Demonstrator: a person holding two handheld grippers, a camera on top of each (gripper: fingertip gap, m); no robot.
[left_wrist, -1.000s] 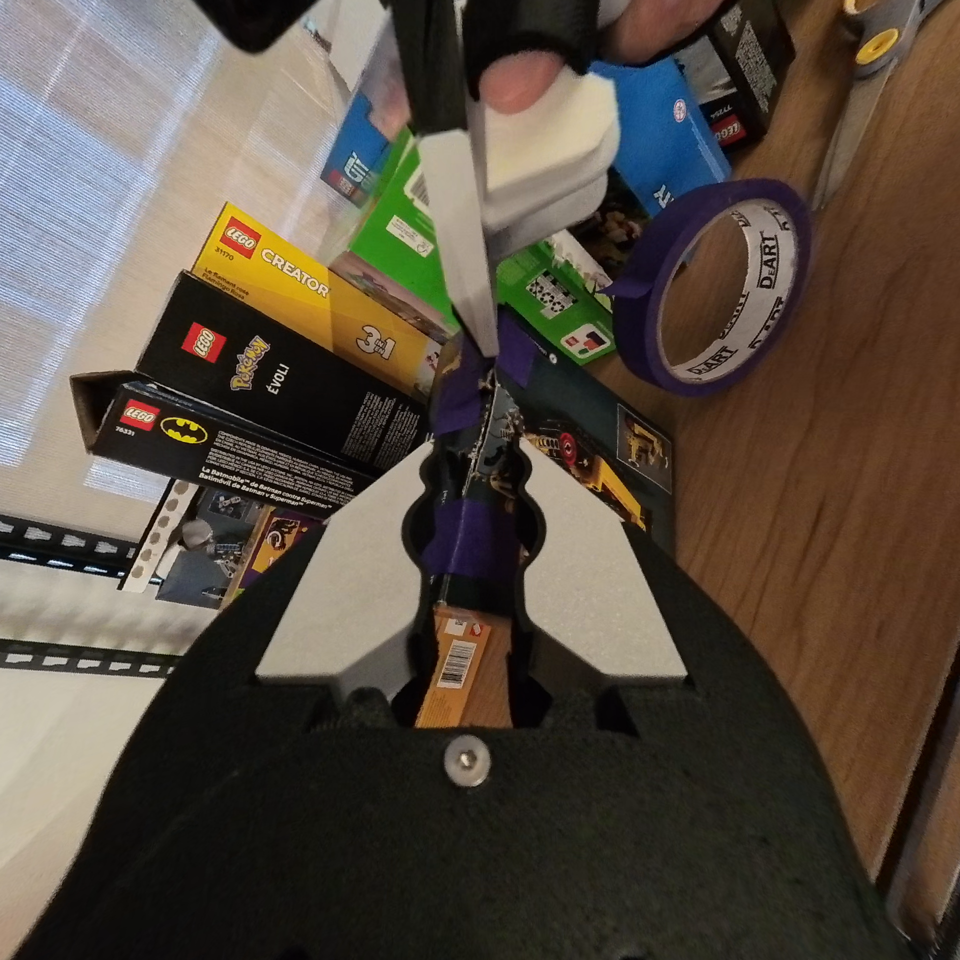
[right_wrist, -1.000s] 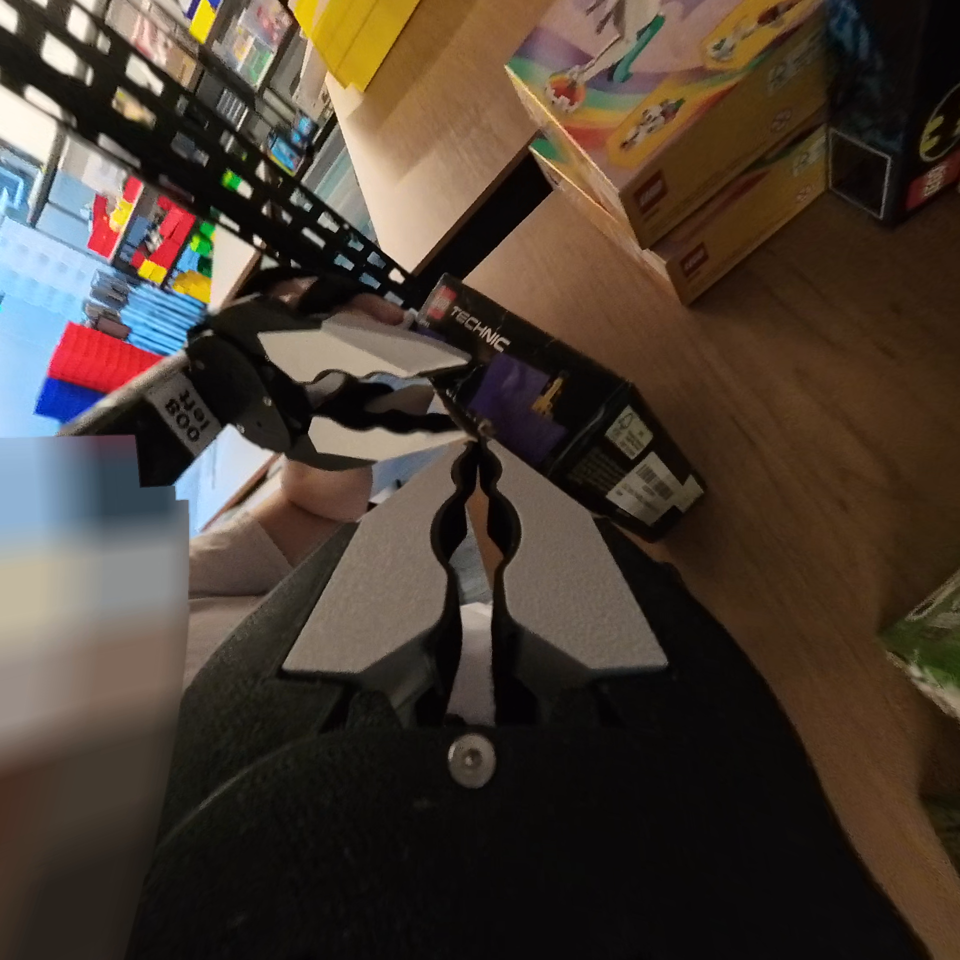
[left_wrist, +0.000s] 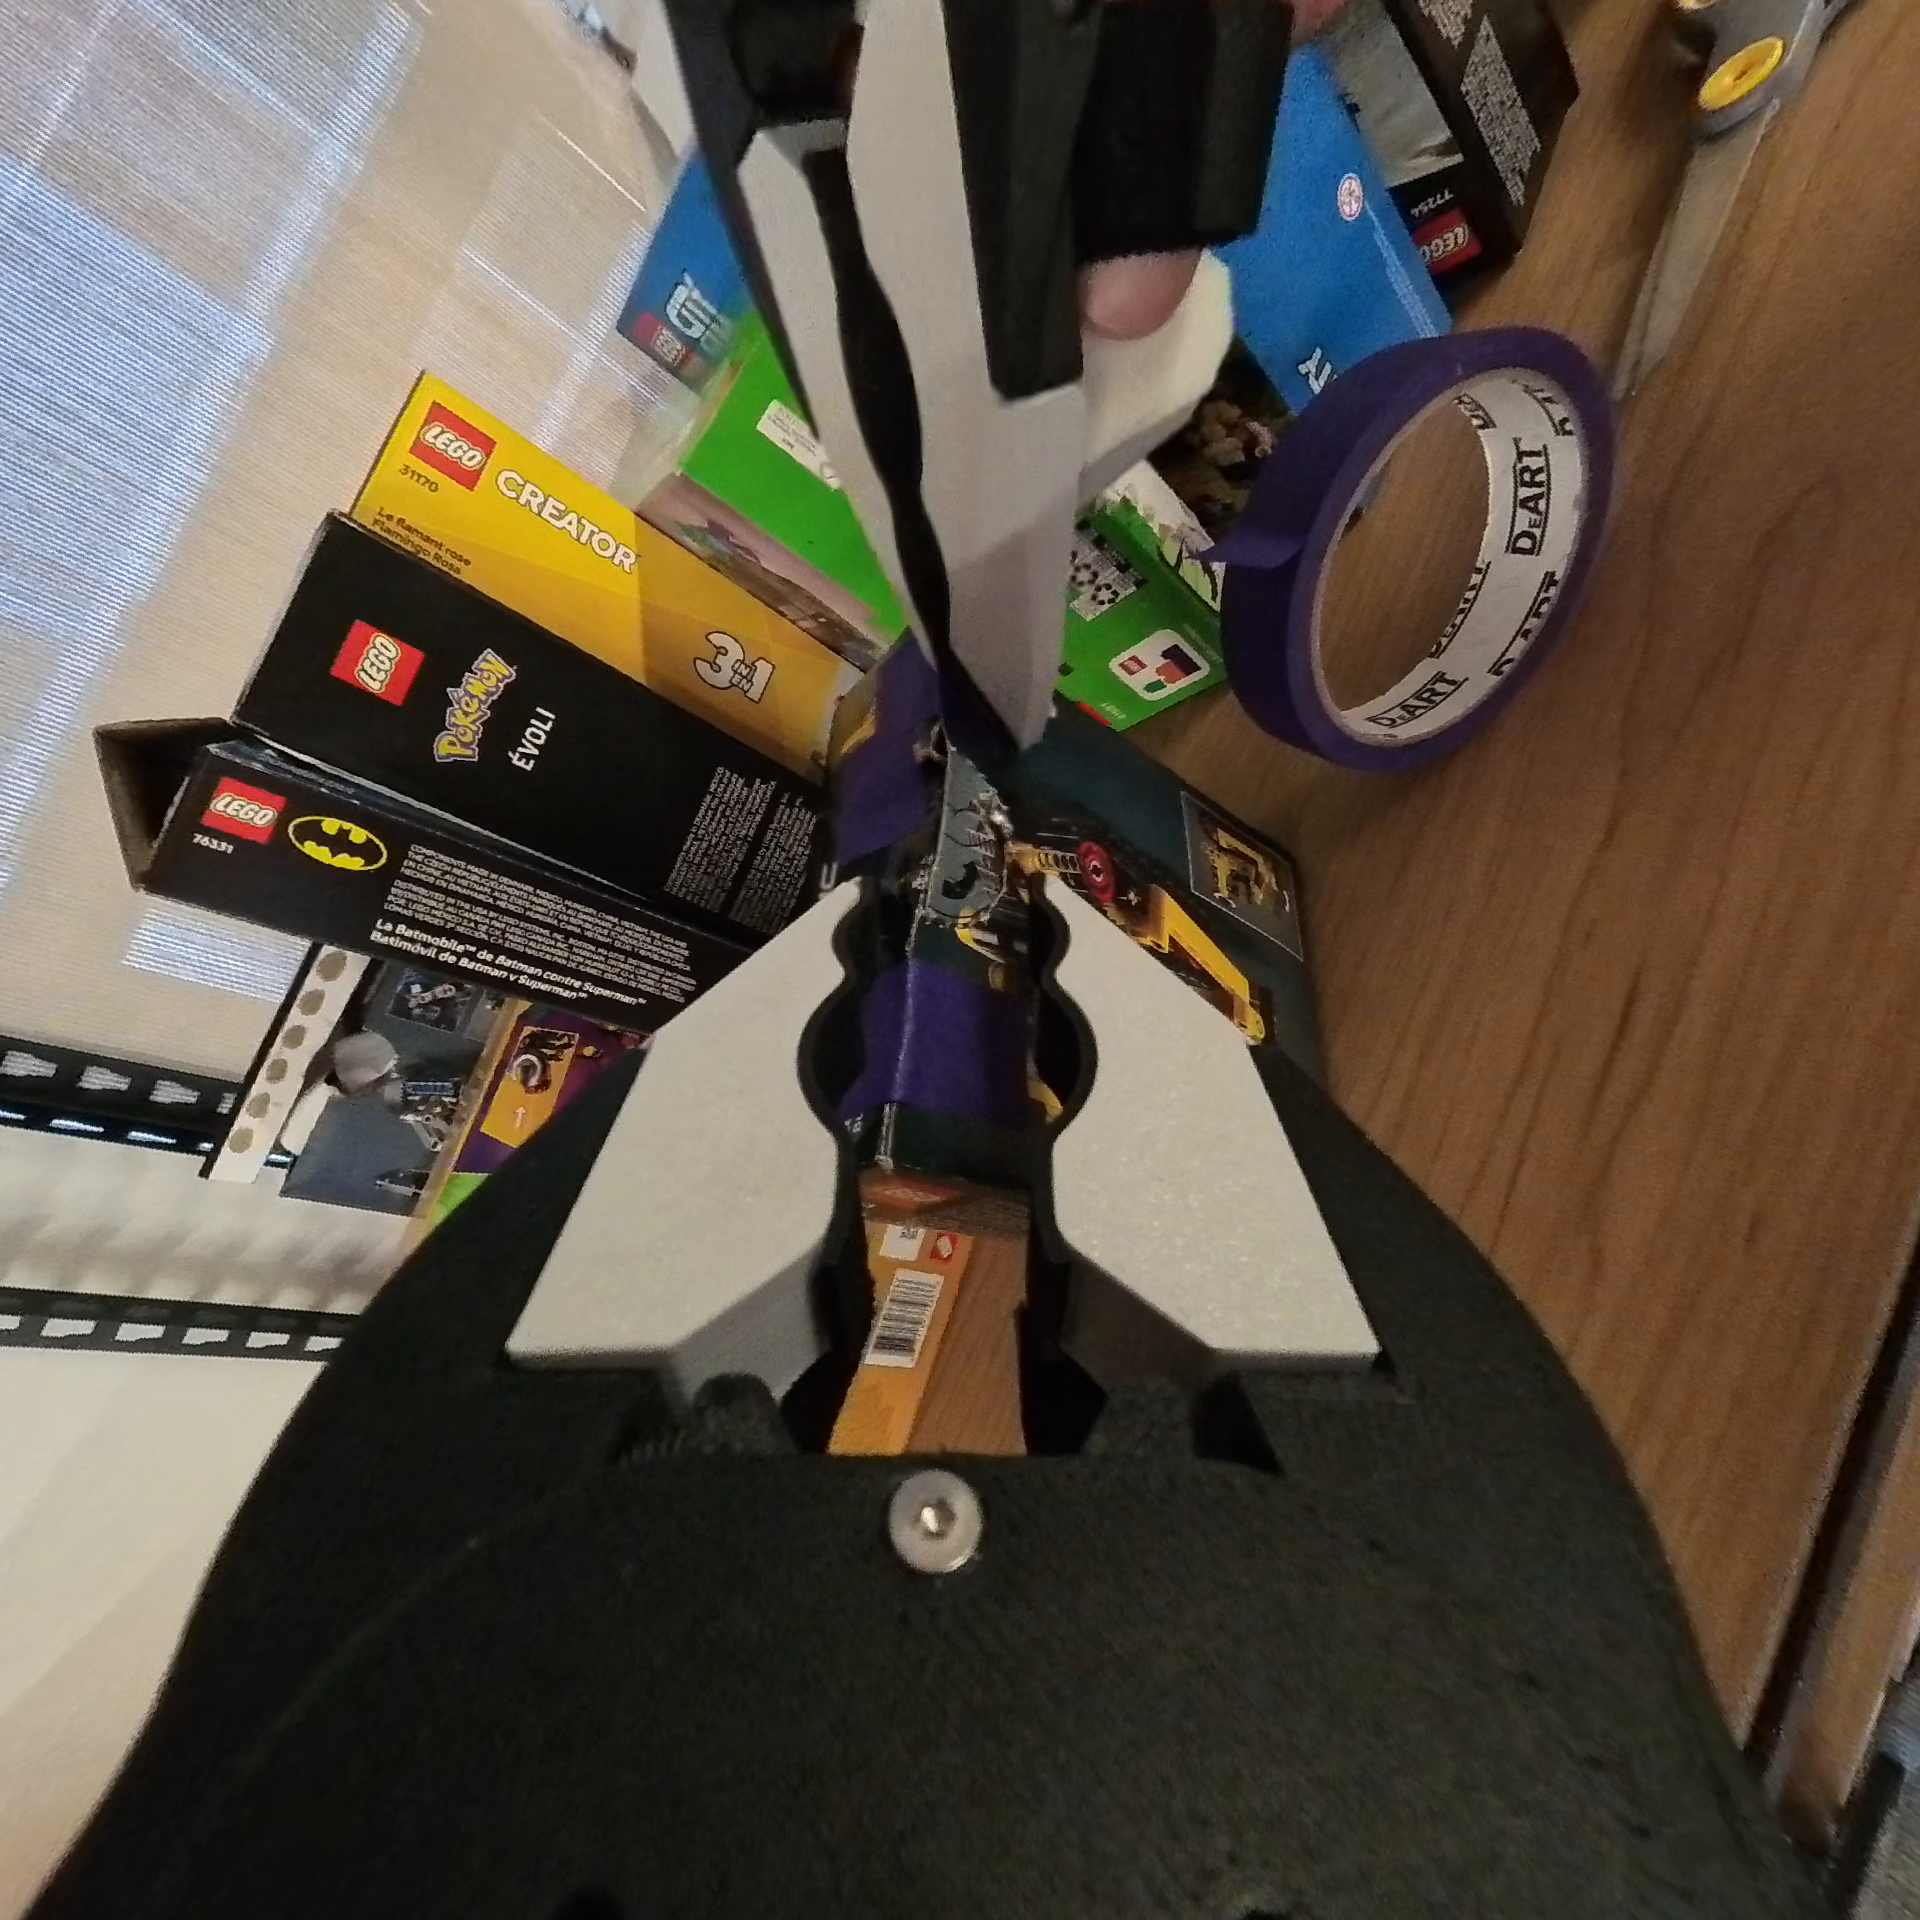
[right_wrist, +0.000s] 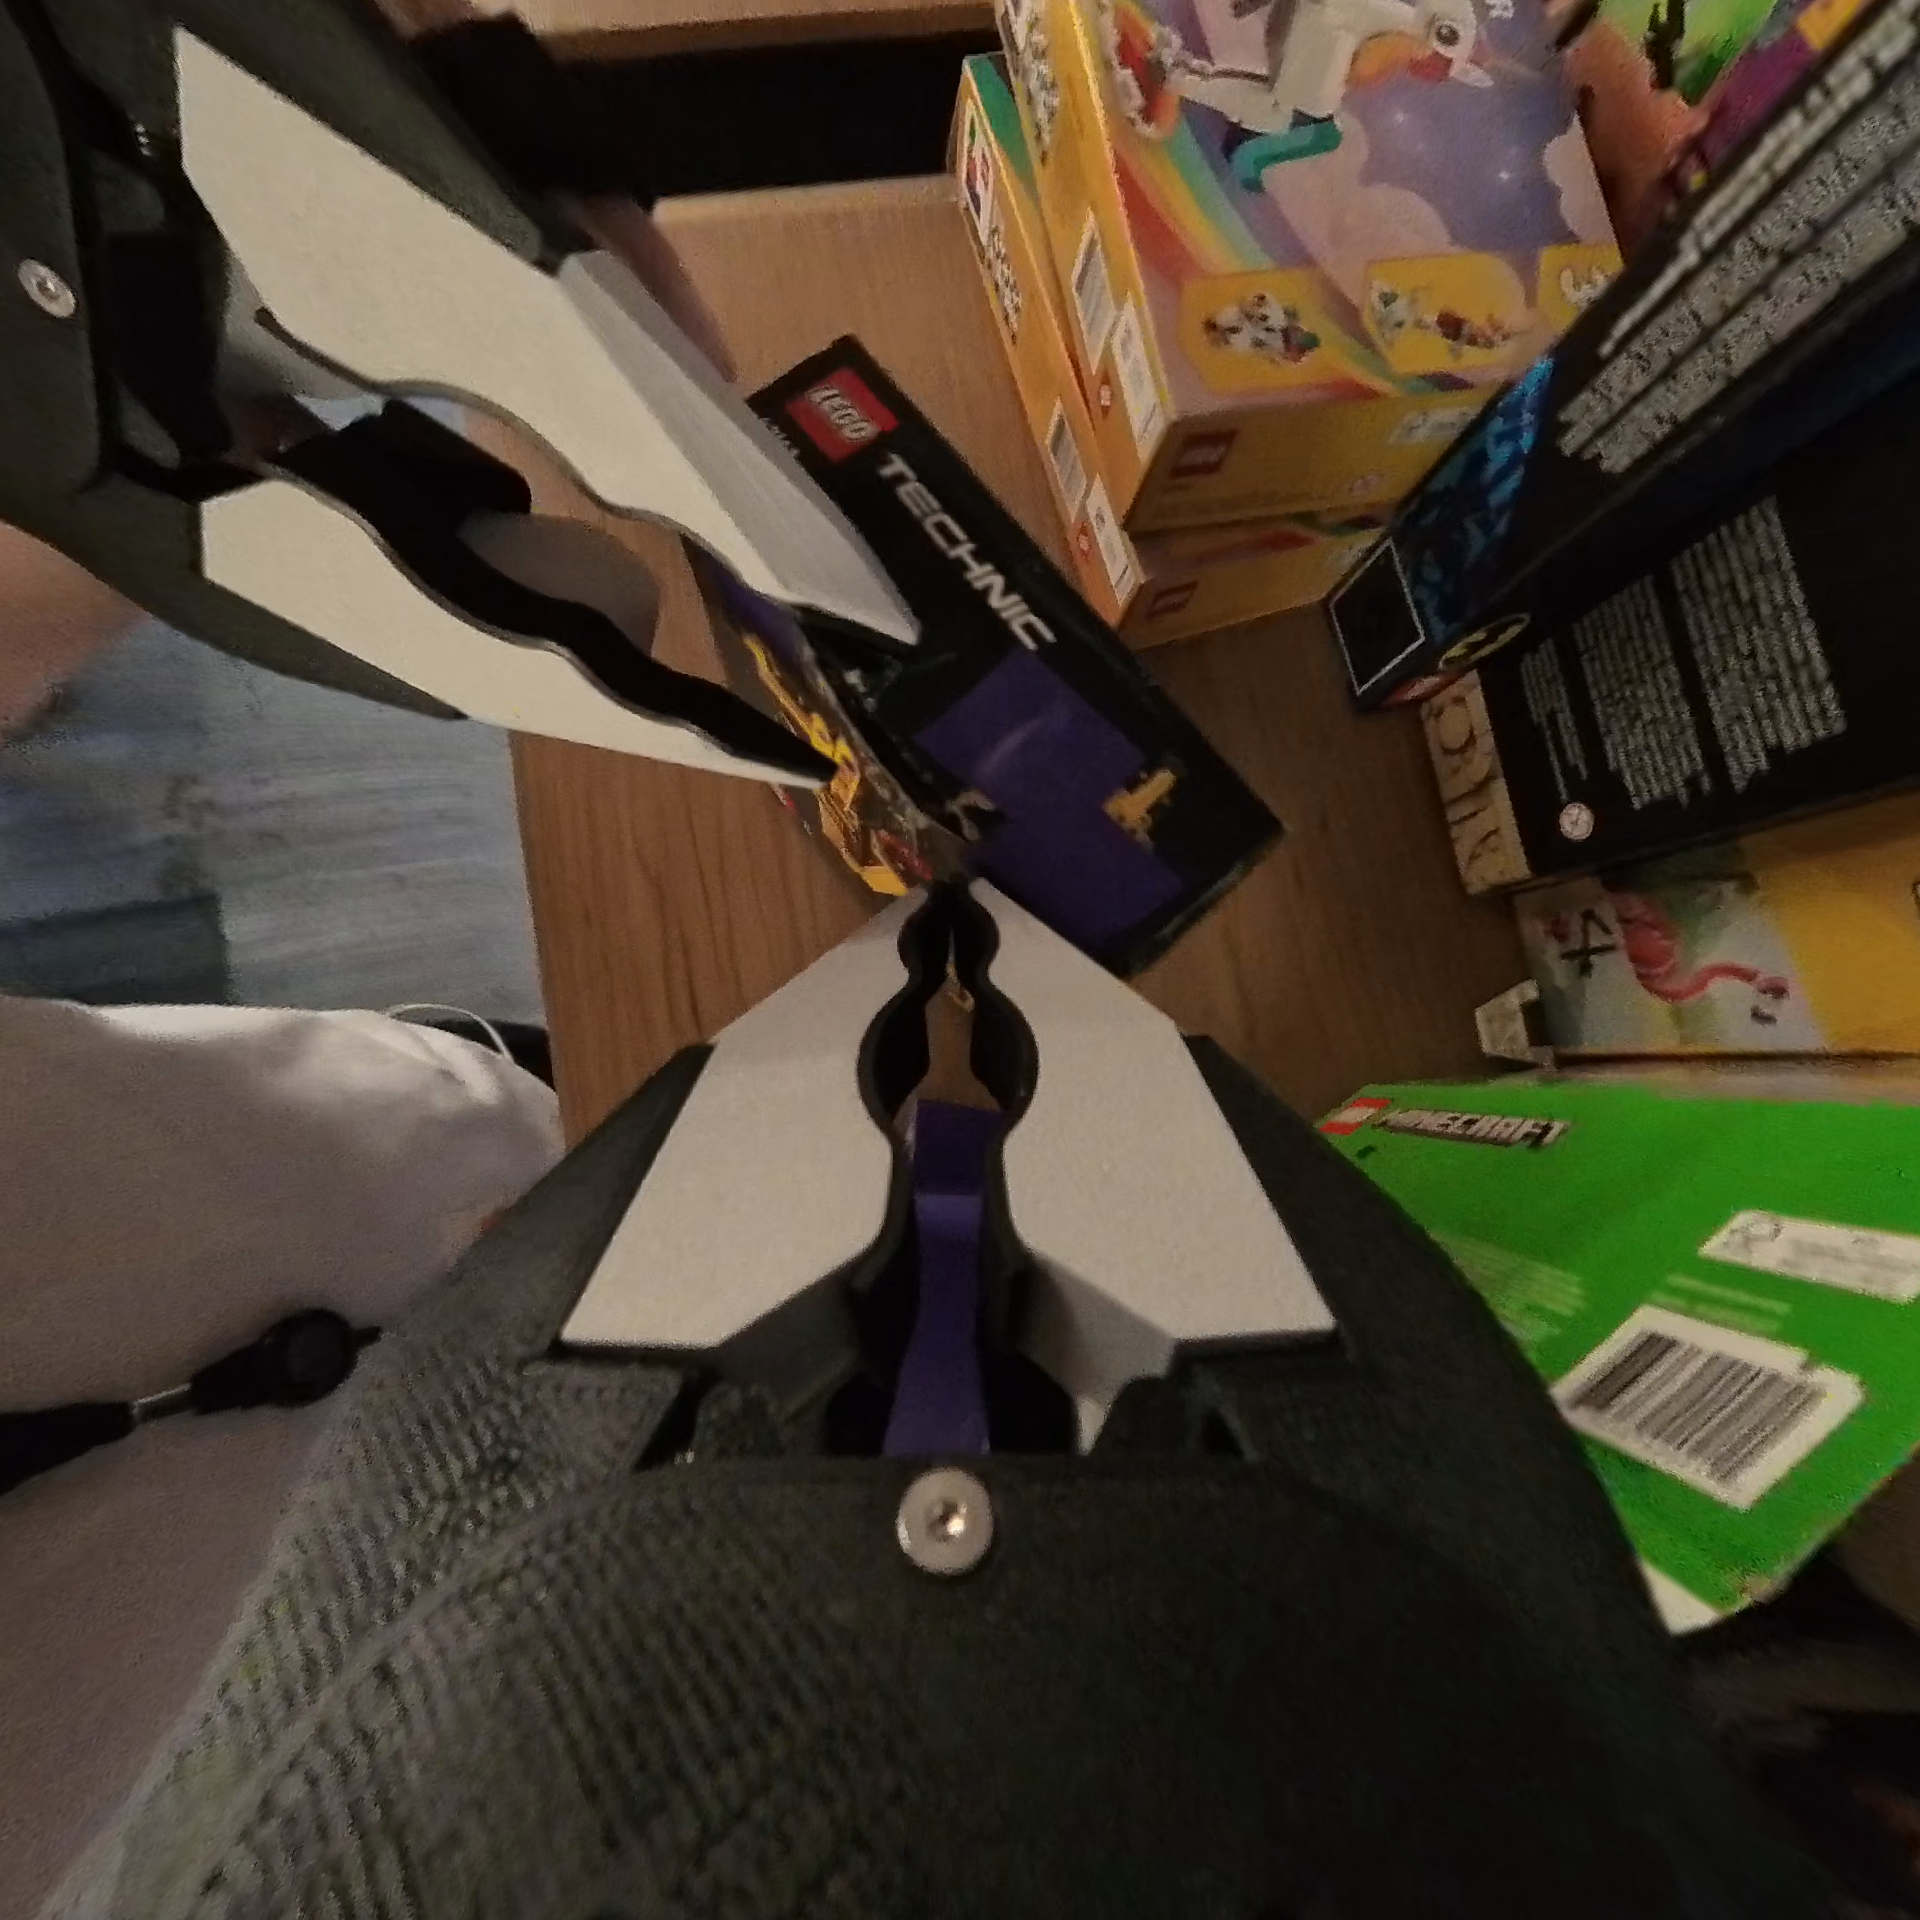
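Since a second ago the right gripper (right_wrist: 951, 904) has swung from side-on to head-on against the end of the black toy box (right_wrist: 1039, 717), and its view now takes in the stacked boxes beyond; the left gripper (left_wrist: 940, 914) has barely shifted on its grip

Left gripper: its grey fingers (left_wrist: 717, 1143) are closed onto the near end of the black toy box (left_wrist: 1143, 894), which sits wedged between them with a band of purple tape (left_wrist: 935, 1049) wrapped over that end. Seen from the right wrist view, the left gripper (right_wrist: 852, 707) comes in from the upper left and pinches the box edge, the box tilted with one corner on the wooden table (right_wrist: 665, 894)

Right gripper: its tips are drawn nearly together at the box's end flap, with a strip of purple tape (right_wrist: 940, 1278) running back between the fingers; whether the tips pinch the tape or the flap itself I cannot tell. In the left wrist view the right gripper (left_wrist: 987, 707) reaches down from above, its tips meeting the taped end

Just beside the box on the table stands a roll of purple tape (left_wrist: 1423, 561) on its edge. Left of it lie a yellow box (left_wrist: 582, 561), two black boxes (left_wrist: 520, 717) and a green box (left_wrist: 779, 468); a blue box (left_wrist: 1330, 249) lies behind. From the right wrist view a green box (right_wrist: 1621, 1247) is near on the right, with a stack of yellow boxes (right_wrist: 1195, 343) beyond
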